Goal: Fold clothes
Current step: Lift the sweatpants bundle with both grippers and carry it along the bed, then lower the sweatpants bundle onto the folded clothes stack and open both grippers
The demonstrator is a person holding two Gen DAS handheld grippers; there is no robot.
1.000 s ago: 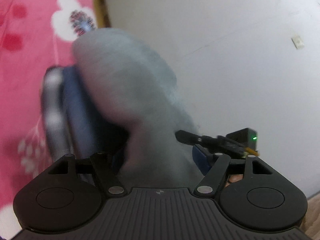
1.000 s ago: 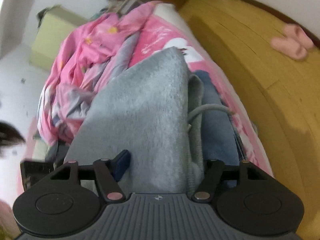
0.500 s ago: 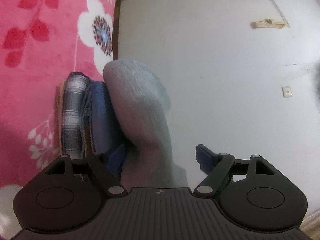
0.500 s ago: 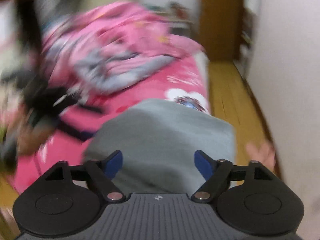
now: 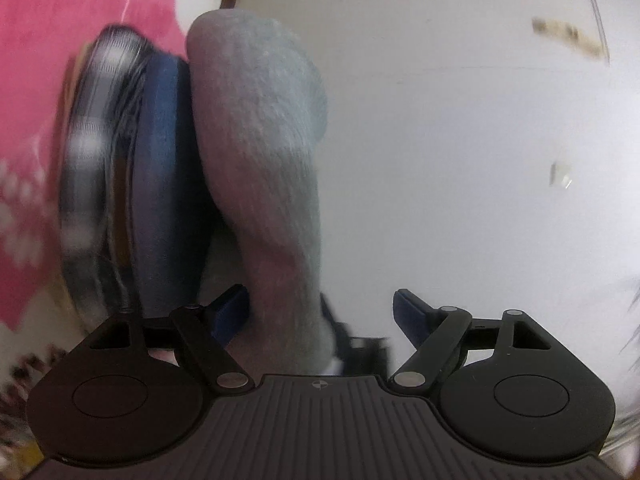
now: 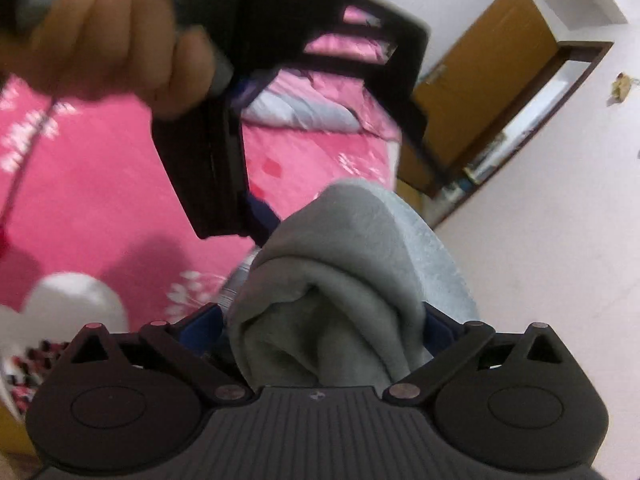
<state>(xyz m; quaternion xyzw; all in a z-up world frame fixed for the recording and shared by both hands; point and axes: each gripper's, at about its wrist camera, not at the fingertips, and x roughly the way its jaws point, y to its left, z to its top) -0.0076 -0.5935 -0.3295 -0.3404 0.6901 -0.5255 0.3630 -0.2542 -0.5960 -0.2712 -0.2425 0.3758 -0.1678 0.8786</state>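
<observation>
Folded grey garment (image 6: pixel 344 264) between spread pads of right gripper (image 6: pixel 320 324), jaws just widened, cloth unpinched. Left gripper (image 5: pixel 320 312) parted too, having just widened; grey fabric against its nine-o'clock pad only.

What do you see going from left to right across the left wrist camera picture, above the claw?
Pink flowered blanket → plaid folded garment → blue folded garment → grey folded sweatshirt → white wall.
</observation>
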